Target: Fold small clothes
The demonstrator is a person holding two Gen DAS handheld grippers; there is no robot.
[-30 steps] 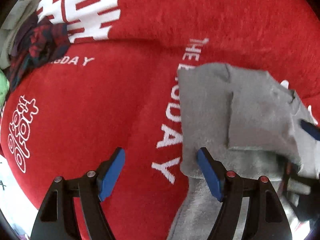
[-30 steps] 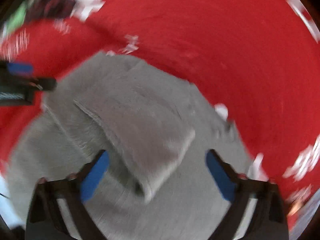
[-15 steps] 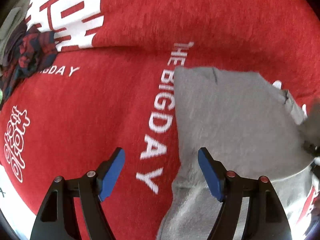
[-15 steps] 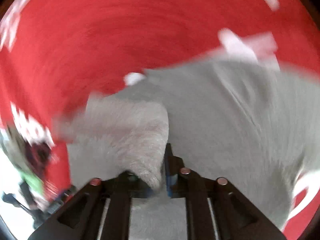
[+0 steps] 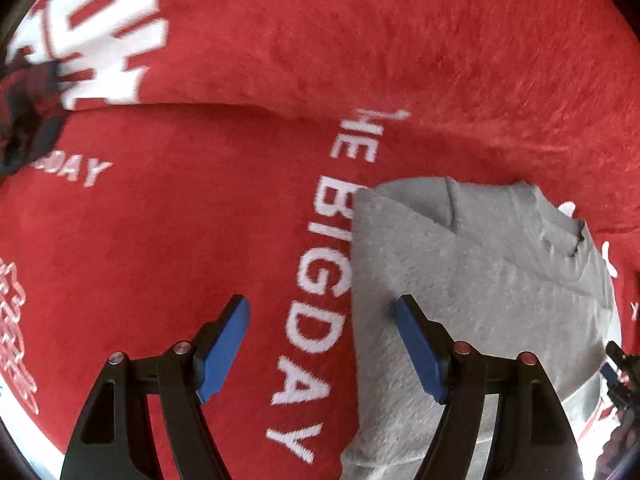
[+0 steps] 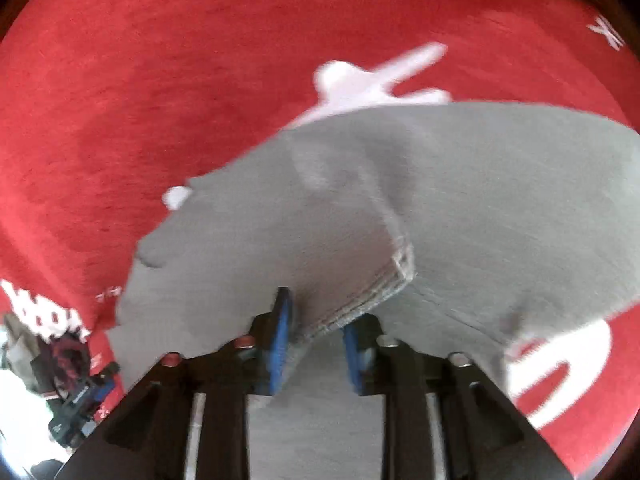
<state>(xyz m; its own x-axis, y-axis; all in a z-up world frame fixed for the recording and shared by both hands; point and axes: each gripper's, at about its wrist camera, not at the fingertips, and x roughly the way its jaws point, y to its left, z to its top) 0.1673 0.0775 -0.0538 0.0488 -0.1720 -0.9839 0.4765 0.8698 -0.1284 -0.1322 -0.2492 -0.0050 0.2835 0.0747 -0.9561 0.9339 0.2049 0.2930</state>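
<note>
A small grey garment (image 5: 472, 292) lies partly folded on a red blanket (image 5: 200, 220) with white lettering. My left gripper (image 5: 322, 344) is open and empty, its right finger over the garment's left edge. In the right wrist view the grey garment (image 6: 460, 184) fills the middle. My right gripper (image 6: 316, 340) has its jaws narrowly apart around a folded sleeve end (image 6: 360, 292); the frame is blurred and whether the pads touch the cloth is unclear. The right gripper also shows at the right edge of the left wrist view (image 5: 620, 372).
A dark red plaid garment (image 5: 28, 116) lies at the far left of the blanket and also shows in the right wrist view (image 6: 64, 356). The red blanket (image 6: 160, 80) extends in all directions beyond the grey garment.
My right gripper closed on the sleeve end and carried it across the garment; its jaws now stand slightly apart. The left gripper stayed open and the grey garment shifted right in its view.
</note>
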